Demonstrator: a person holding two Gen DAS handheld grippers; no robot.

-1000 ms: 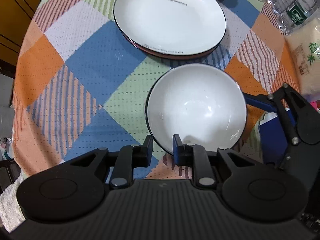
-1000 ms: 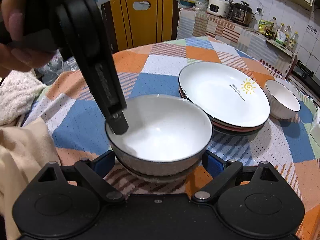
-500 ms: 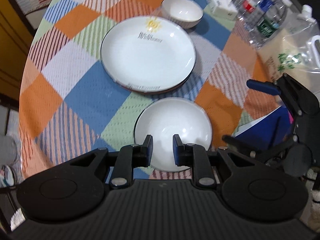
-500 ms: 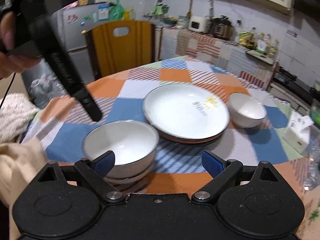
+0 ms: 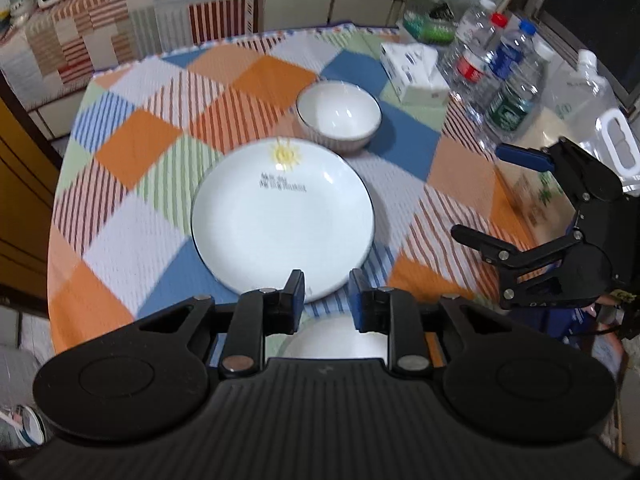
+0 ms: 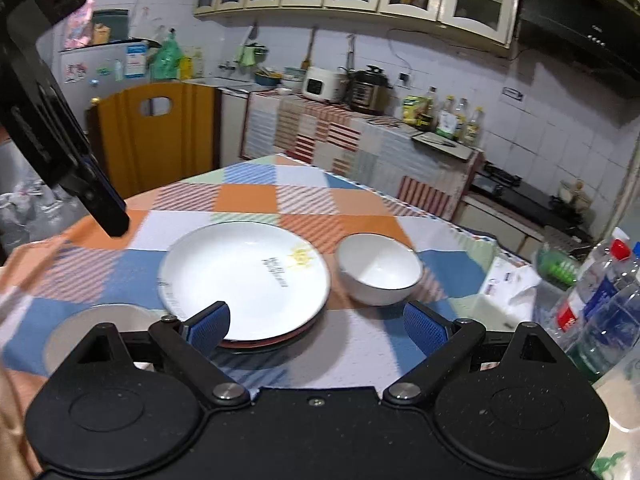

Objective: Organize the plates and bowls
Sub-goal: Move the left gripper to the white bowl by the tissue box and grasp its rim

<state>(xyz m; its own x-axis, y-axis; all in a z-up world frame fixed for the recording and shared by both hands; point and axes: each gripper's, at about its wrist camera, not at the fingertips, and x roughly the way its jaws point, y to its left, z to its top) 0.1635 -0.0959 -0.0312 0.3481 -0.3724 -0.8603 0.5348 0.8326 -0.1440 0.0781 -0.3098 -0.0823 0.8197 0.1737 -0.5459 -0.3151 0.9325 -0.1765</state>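
Note:
A white plate with a sun print (image 5: 280, 220) (image 6: 244, 276) lies on top of a darker plate in the middle of the checked tablecloth (image 5: 132, 232). A small white bowl (image 5: 338, 114) (image 6: 378, 268) stands just beyond it. A second white bowl (image 5: 336, 338) (image 6: 96, 328) sits at the near table edge, mostly hidden behind my left gripper. My left gripper (image 5: 326, 300) is raised above that bowl, its jaws a small gap apart and empty. My right gripper (image 6: 316, 324) is wide open and empty, raised above the table; it also shows in the left wrist view (image 5: 560, 232).
Several water bottles (image 5: 504, 76) (image 6: 600, 312), a tissue pack (image 5: 416, 74) and a clear jug (image 5: 596, 128) stand at the table's right side. A yellow chair (image 6: 156, 140) stands behind the table. A kitchen counter (image 6: 360, 136) runs along the back wall.
Both grippers have lifted and pulled back from the near bowl, which stays on the table. The far bowl has come into fuller view.

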